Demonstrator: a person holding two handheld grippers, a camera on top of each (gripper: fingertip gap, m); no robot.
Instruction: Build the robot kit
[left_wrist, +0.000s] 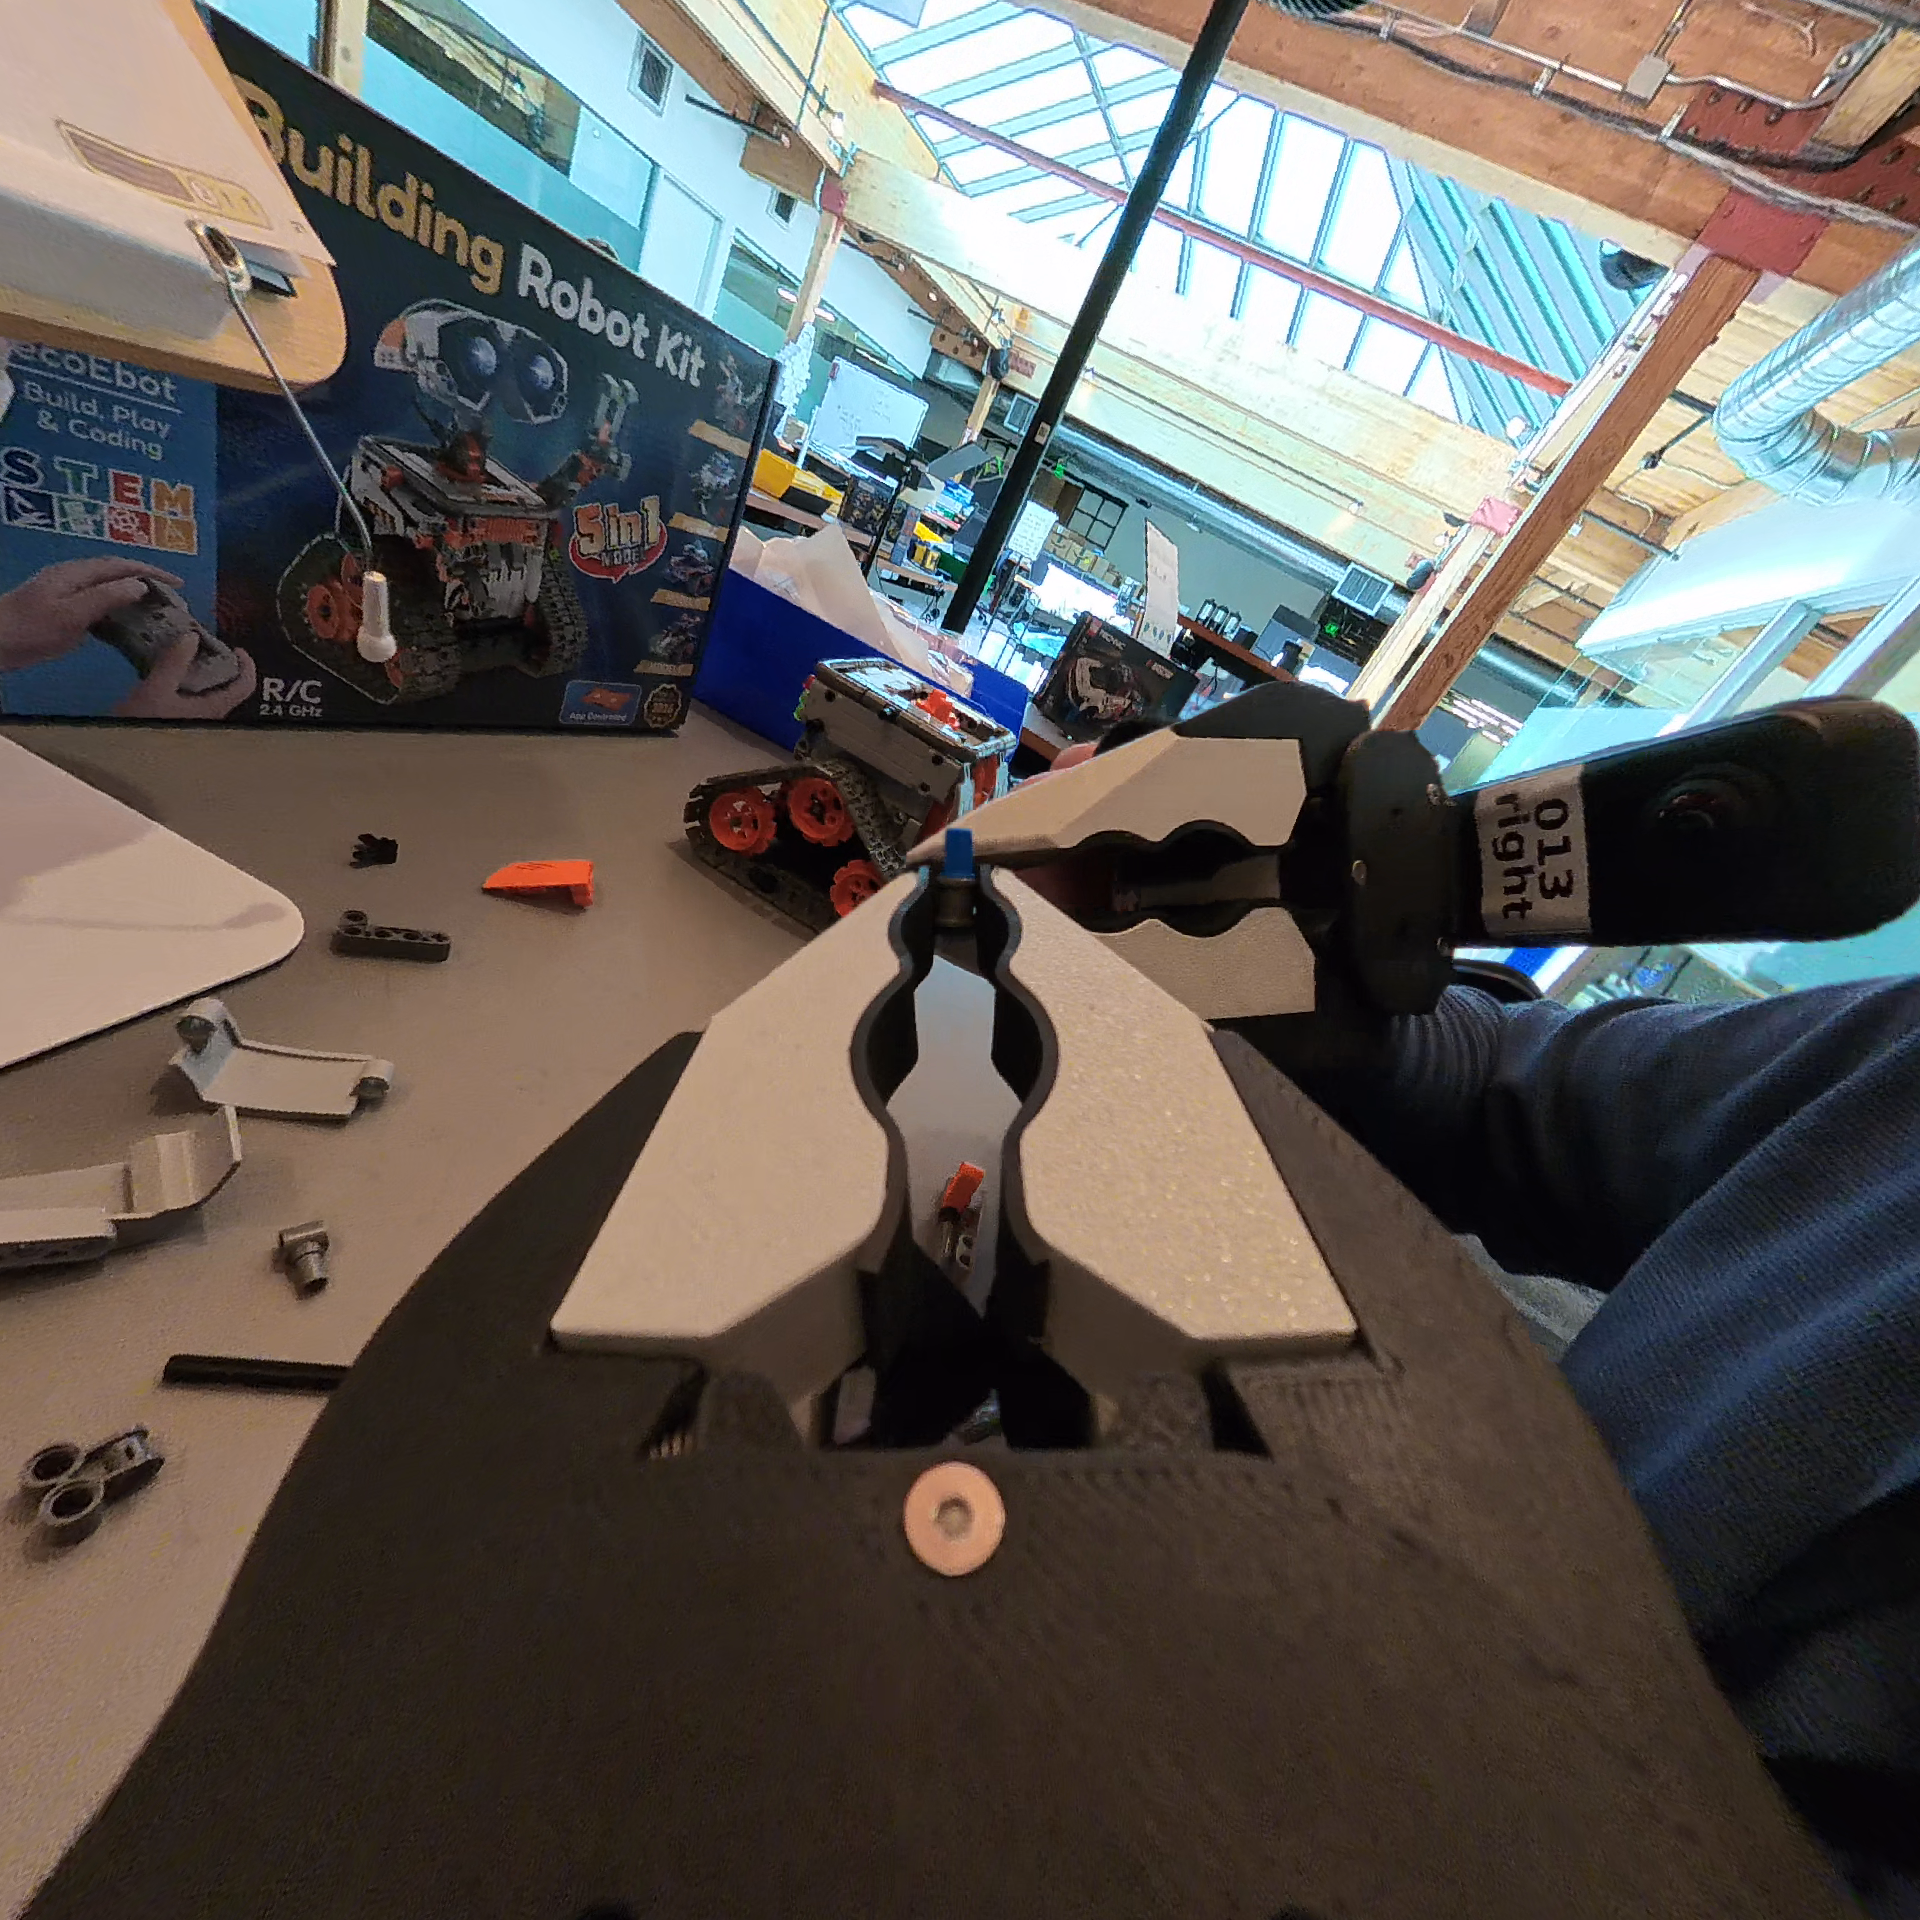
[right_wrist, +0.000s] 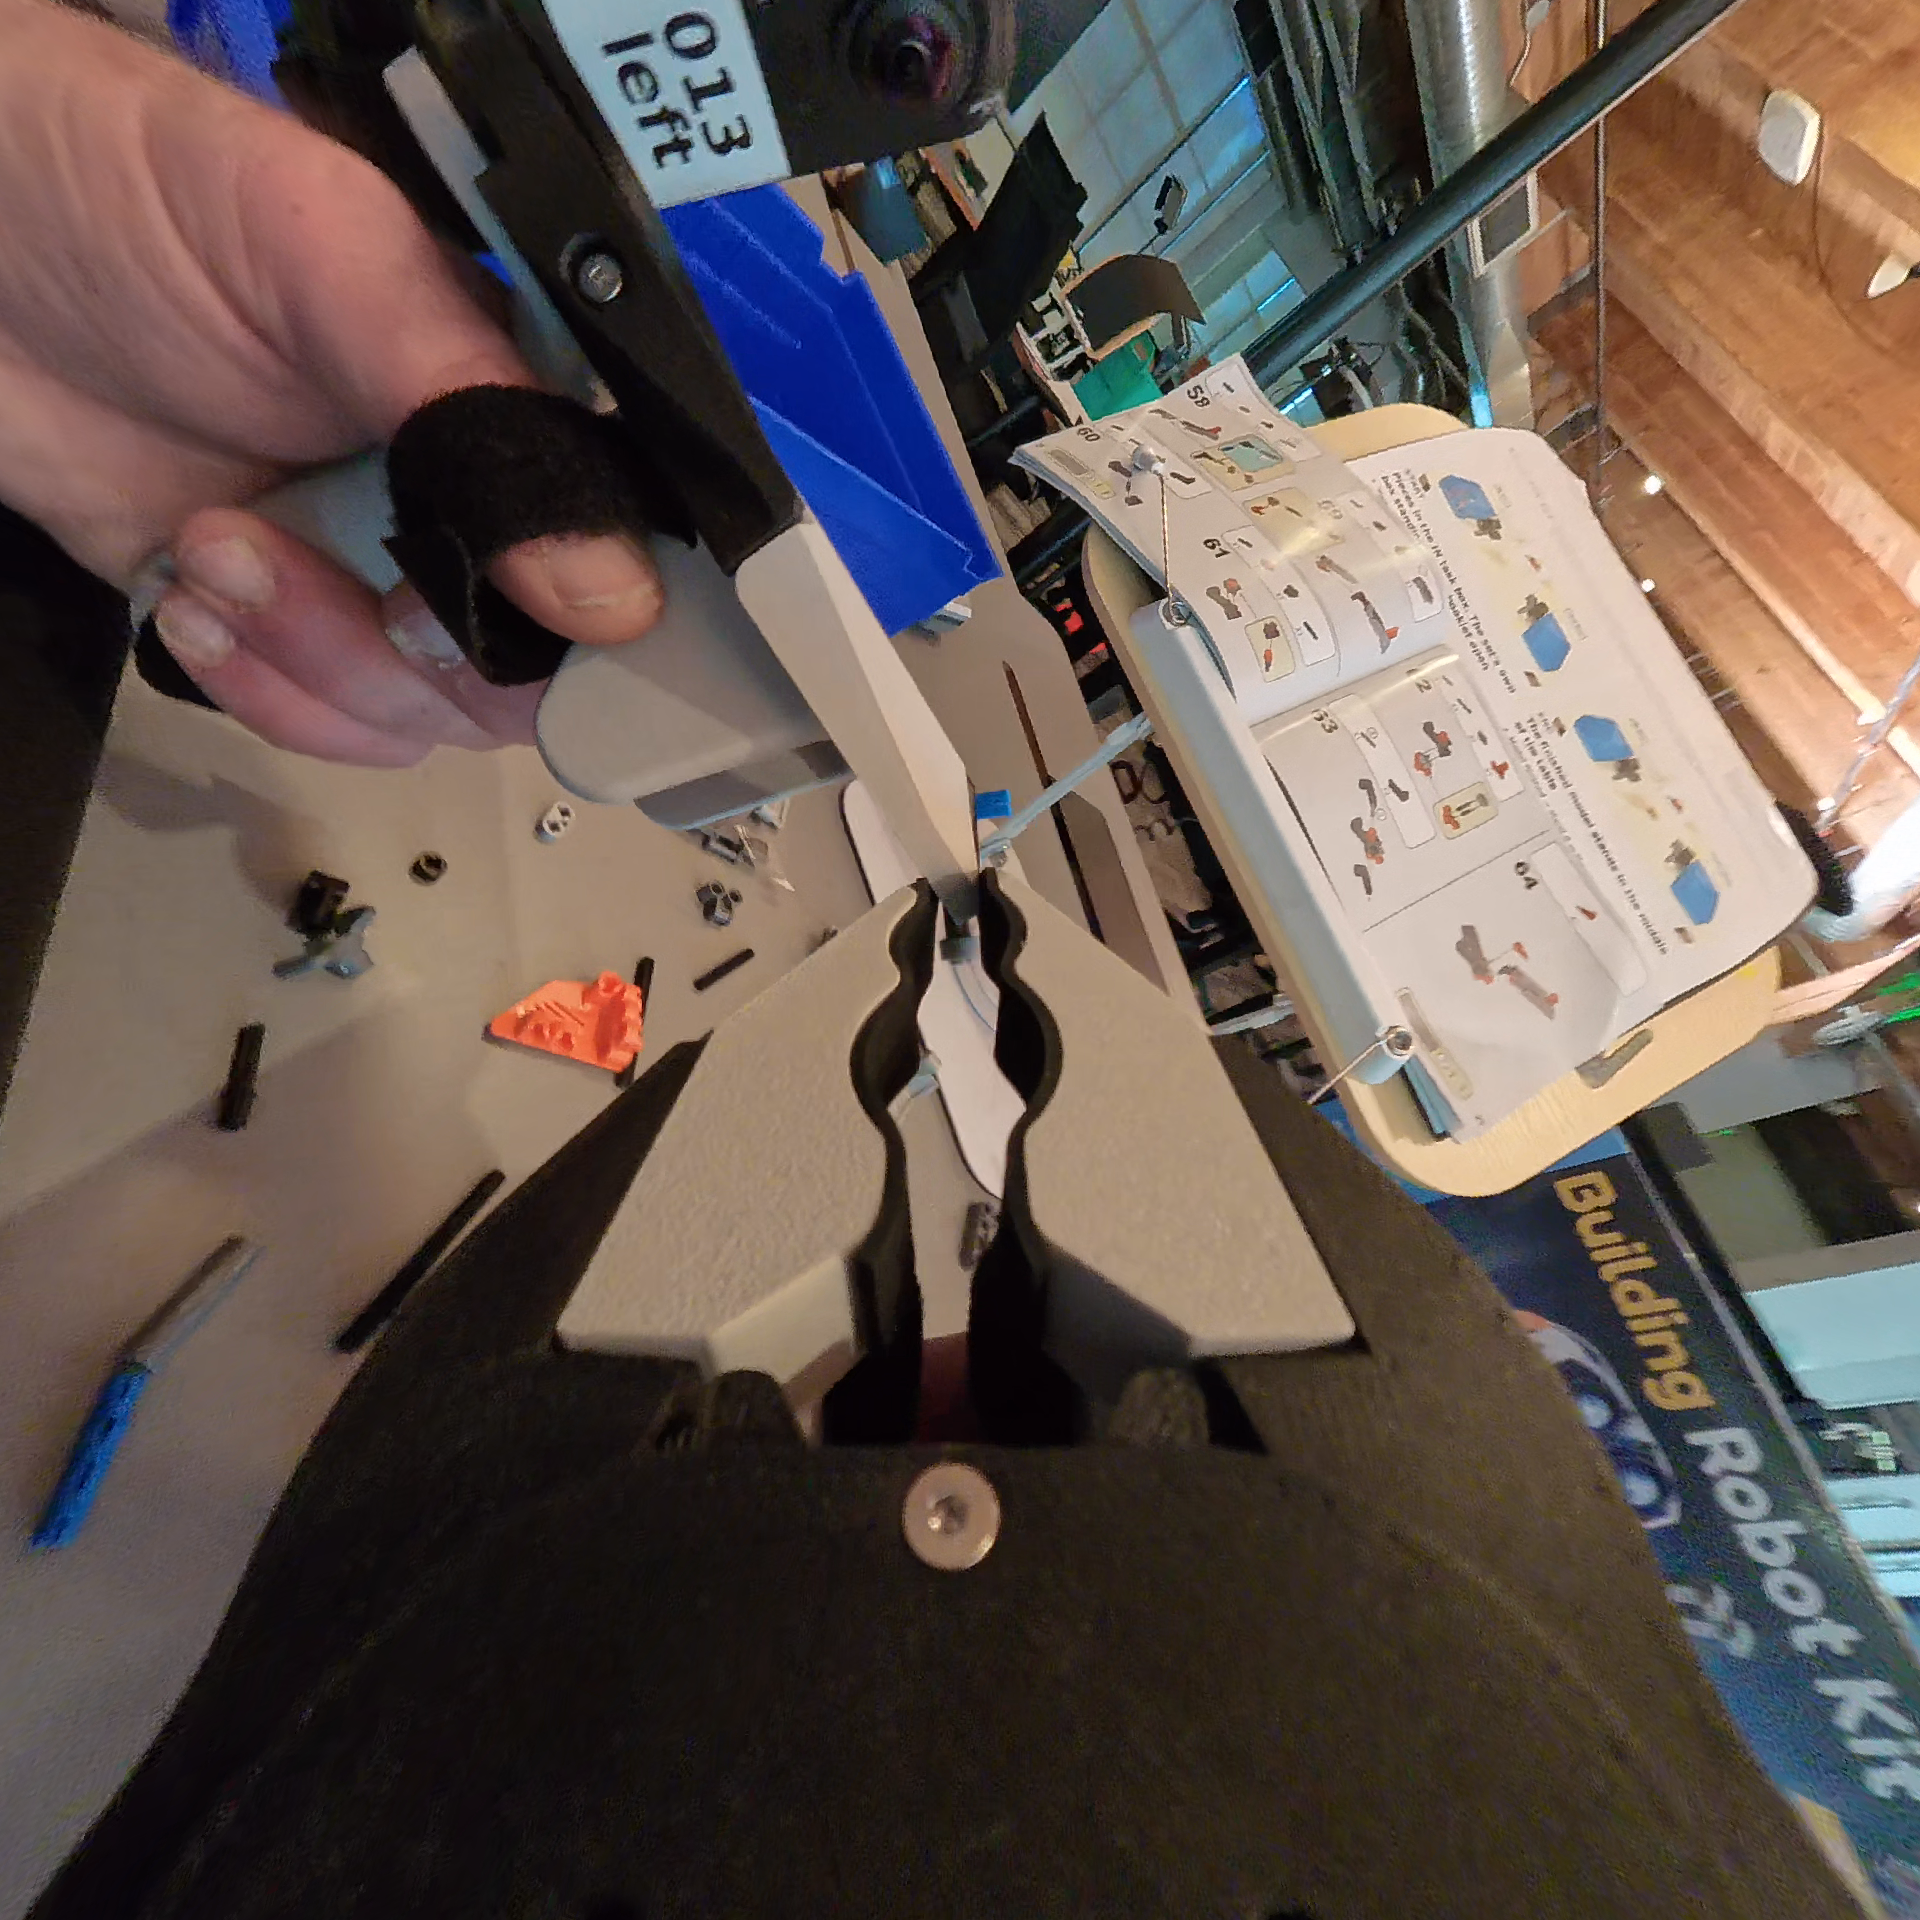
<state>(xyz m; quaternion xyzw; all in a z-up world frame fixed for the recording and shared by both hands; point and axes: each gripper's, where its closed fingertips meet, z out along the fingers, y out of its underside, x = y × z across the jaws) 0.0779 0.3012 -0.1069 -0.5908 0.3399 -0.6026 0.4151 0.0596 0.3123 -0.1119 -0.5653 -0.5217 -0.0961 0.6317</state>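
Grey surface was littered with loose kit parts, robot kit box behind. A small grey pin with a blue tip was pinched by left gripper fingers, raised off it. Right gripper fingers were clamped narrow on the same pin.

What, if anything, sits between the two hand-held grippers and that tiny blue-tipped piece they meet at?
Nothing visible. The left hand-held gripper pinches the small grey piece with a blue tip at its fingertips, and the right hand-held gripper closes on the same piece, raised above the table.
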